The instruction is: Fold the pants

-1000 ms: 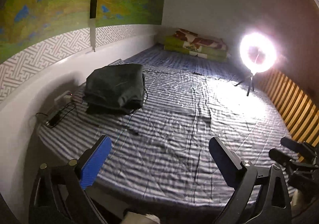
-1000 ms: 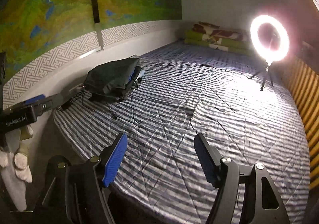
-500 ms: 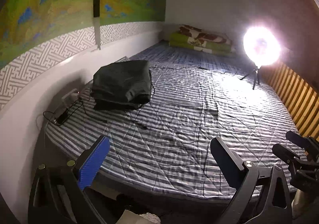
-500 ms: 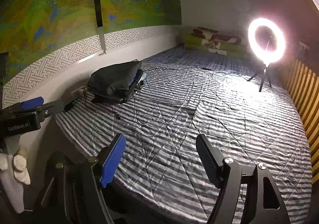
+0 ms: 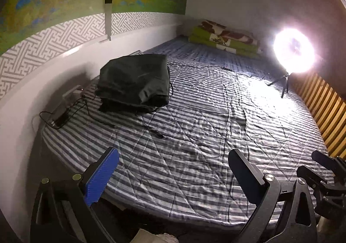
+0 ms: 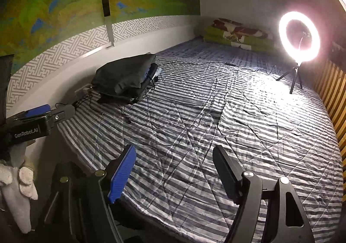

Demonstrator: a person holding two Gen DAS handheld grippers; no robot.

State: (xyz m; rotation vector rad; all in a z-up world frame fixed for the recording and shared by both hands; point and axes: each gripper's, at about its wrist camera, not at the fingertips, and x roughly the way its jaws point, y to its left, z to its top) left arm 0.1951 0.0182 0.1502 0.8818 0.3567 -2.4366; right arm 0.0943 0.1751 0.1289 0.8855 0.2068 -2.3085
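We hold both tongs apart and empty above the near edge of the striped quilted bed (image 5: 194,134): the left tongs (image 5: 173,169) and the right tongs (image 6: 175,169). The dark folded pants (image 5: 134,78) sit on a stack by the left wall, well apart from us. Thin black cables (image 5: 151,128) trail beside that stack; reaching in, we could snag one and drag it along.

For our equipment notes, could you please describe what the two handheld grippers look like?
Both are black frames with silver bolt heads. Each left gripper and right gripper has one finger with a ribbed blue pad and one plain dark finger. The left gripper's body reads "GenRobot.AI" in white lettering.
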